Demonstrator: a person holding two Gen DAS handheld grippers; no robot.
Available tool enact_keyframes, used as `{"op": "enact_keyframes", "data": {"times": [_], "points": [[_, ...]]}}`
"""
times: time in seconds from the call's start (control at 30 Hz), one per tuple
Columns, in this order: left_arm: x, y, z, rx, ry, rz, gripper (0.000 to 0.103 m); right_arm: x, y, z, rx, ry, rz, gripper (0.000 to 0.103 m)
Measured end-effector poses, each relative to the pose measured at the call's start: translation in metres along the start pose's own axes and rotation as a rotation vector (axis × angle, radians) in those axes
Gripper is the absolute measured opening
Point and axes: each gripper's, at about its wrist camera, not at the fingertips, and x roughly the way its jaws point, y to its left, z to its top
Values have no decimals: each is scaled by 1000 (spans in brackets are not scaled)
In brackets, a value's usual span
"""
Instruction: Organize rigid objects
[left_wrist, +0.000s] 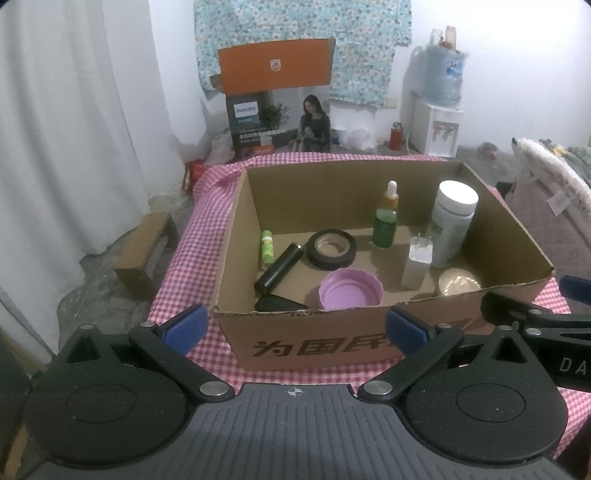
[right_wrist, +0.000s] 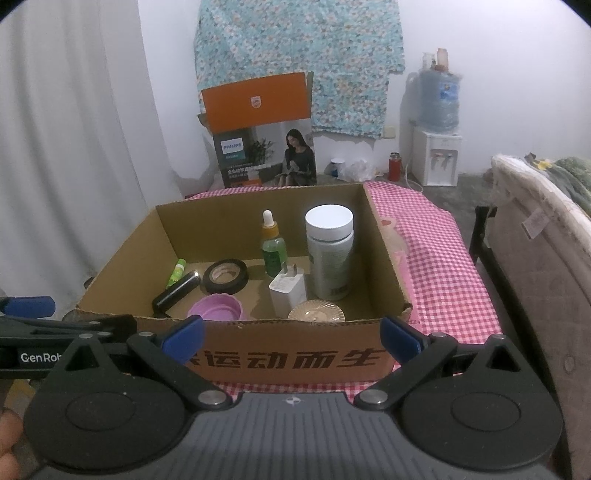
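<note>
Left gripper (left_wrist: 295, 326) & right gripper (right_wrist: 292, 336) both spread wide, nothing held, just near side of cardboard box (left_wrist: 406, 345). Inside box: tape roll (left_wrist: 331, 248) mid, white-cap bottle (left_wrist: 451, 223) far right, purple lid (left_wrist: 351, 288) near.

Table (left_wrist: 192, 236) covered by red-and-white checked cloth (right_wrist: 436, 258). Open cardboard box (left_wrist: 369, 343) sits directly on it, toward the near edge, left of centre.

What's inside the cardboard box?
In the box: tape roll, dropper bottle, white jar, charger, purple lid, black tube, green stick, gold dish. The front wall hides the nearest floor.
</note>
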Motion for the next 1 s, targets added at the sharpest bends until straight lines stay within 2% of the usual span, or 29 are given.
{"op": "enact_keyframes", "data": {"times": [1.0], "points": [[-1,2,4,-10,-14,9,103,0,1,6,-31,-5,8,103]]}}
